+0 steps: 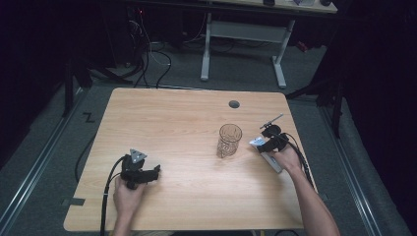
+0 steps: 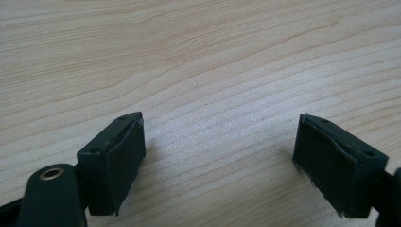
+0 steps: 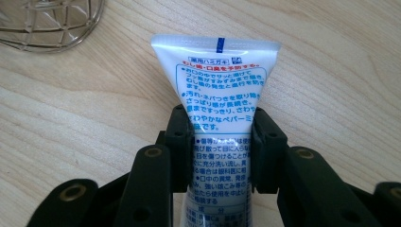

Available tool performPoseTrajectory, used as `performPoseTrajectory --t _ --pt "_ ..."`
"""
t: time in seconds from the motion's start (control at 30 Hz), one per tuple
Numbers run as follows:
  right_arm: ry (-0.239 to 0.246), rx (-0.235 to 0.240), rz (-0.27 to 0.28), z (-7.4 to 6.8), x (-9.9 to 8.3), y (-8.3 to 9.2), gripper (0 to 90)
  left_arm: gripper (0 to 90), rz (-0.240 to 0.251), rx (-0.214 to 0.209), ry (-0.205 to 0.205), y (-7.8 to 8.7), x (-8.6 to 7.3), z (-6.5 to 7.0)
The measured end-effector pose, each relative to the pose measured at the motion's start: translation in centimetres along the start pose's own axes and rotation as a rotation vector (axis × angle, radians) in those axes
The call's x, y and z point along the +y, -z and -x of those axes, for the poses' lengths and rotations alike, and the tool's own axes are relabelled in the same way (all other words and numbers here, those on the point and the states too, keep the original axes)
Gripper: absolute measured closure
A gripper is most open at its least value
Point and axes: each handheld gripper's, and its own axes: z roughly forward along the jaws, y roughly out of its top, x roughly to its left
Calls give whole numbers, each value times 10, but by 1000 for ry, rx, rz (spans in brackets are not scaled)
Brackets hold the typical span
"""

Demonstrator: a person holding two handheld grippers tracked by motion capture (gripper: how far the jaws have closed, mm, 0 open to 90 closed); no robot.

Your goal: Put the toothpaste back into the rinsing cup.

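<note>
Tube [image 3: 221, 118] pinched in right claw [image 3: 221, 142], low over surface [image 1: 187, 123]. Left claw [image 2: 220, 161] spread, idle. Probably left: tube into glass [image 1: 229, 140].

The lower end of the white tube [image 3: 218, 137] is running off the bottom of the right gripper view, its cap end going unseen, and the black pads [image 3: 182, 146] are covering parts of its blue print. The glass cup [image 3: 49, 21] is being cut off at the far left corner there. From above, the tube's lettering is looking too small to read.
</note>
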Motion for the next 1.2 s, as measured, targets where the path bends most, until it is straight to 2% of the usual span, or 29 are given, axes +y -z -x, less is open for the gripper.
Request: performPoseTrajectory --t 0.3,0.77,1.2 --pt "19 18 45 -5 0 10 675 177 1 0 0 0 0 0" --pt "41 62 160 -11 -6 36 681 177 1 0 1 0 0 0" --pt "45 106 248 -16 -11 48 681 177 0 0 0 0 0 0"
